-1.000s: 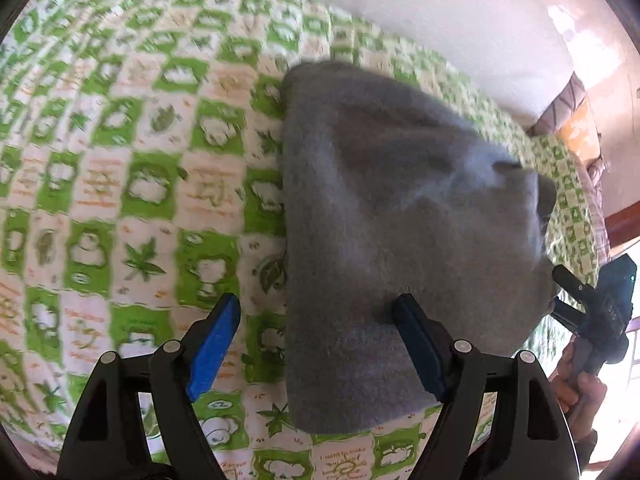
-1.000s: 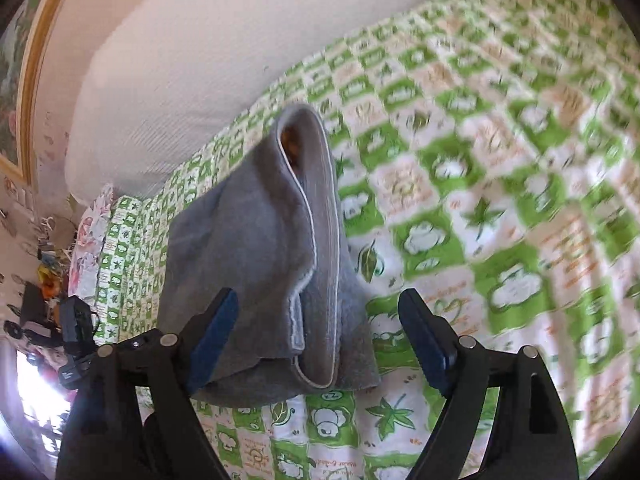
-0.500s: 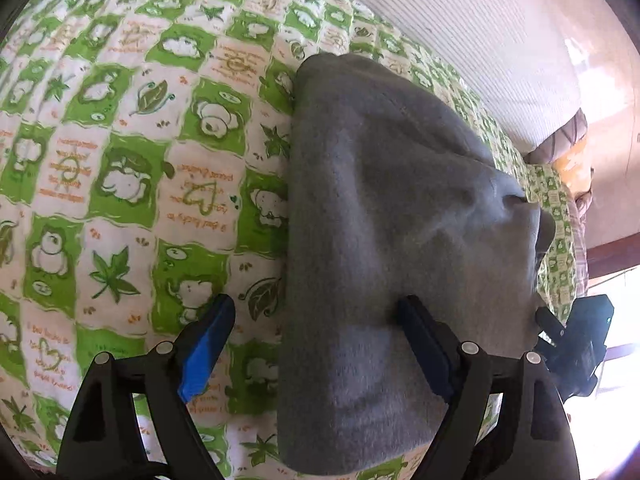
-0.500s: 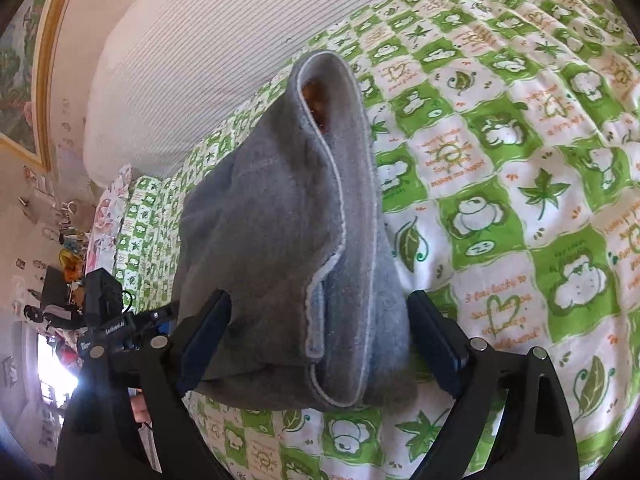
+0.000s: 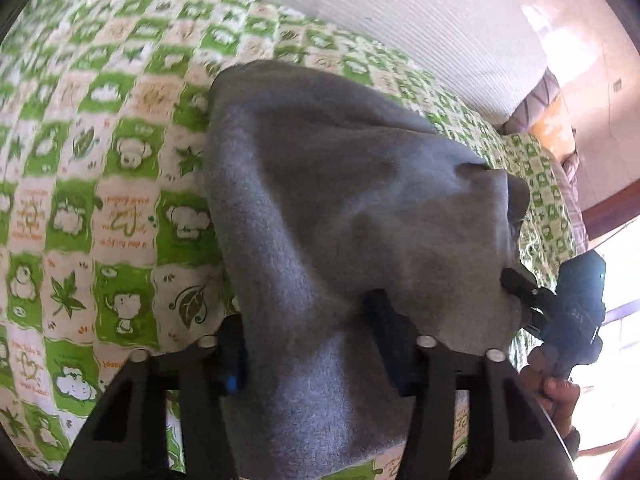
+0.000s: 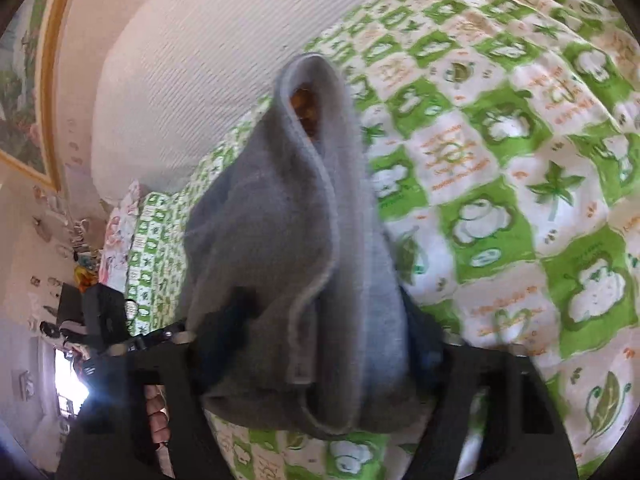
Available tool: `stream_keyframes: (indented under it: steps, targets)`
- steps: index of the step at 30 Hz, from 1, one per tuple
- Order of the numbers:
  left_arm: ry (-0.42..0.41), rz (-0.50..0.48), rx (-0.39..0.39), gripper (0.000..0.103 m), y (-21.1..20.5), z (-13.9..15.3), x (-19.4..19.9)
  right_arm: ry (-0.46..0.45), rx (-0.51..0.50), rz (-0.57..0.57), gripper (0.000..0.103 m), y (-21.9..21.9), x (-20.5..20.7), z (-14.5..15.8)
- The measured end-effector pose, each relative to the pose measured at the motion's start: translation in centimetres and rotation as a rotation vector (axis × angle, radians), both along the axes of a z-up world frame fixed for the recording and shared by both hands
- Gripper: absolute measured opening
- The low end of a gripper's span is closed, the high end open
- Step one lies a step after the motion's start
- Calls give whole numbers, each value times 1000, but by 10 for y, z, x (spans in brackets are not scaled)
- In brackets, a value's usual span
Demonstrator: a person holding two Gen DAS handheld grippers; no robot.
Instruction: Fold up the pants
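The folded grey fleece pants [image 5: 344,216] are laid on the green-and-white checked cartoon bedsheet [image 5: 100,208], their long axis running away from both cameras toward the white ribbed pillow [image 6: 208,64]. A stitched hem and soft folds are seen. The left gripper [image 5: 308,344] and the right gripper [image 6: 320,340] are closing, fleece bunched between their jaws.

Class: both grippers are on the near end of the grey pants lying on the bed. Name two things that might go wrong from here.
1. The left gripper, jaws closing, takes only the left part of the grey pants; the loose right side may sag.
2. The right gripper, also closing, bunches several layers near the hem; one could slip and undo the fold over the green sheet.
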State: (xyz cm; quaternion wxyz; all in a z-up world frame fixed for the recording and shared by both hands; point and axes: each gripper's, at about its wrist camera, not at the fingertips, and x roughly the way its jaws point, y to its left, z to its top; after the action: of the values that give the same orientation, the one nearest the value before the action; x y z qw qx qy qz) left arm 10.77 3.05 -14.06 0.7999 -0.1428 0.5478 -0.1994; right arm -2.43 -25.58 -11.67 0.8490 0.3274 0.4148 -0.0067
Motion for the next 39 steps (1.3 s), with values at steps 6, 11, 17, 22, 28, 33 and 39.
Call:
stream_keyframes:
  steps: [6,11,17,22,28,33,39]
  targets:
    - [-51,33,12,20,6,15,-6,-32,-63,26,40,12,-2,11]
    - [-80,48,-23,16,16,30,-12,-97,-88,34,36,25,-7,30]
    - [-135,52,-30,14,26,53,-17,-165,-60,60,36,47,-1,49]
    - [-168,98,-47,14,47,65,-15,-178,-55,108,35,67,18,60]
    - [-183,155,-49,14,73,67,-14,-186,-53,161,35,88,44,63]
    - [-195,197,-53,14,95,68,-14,-185,-56,203,35,102,58,62]
    - [-215,228,-40,14,116,71,-1,-188,-72,243,35,120,84,61]
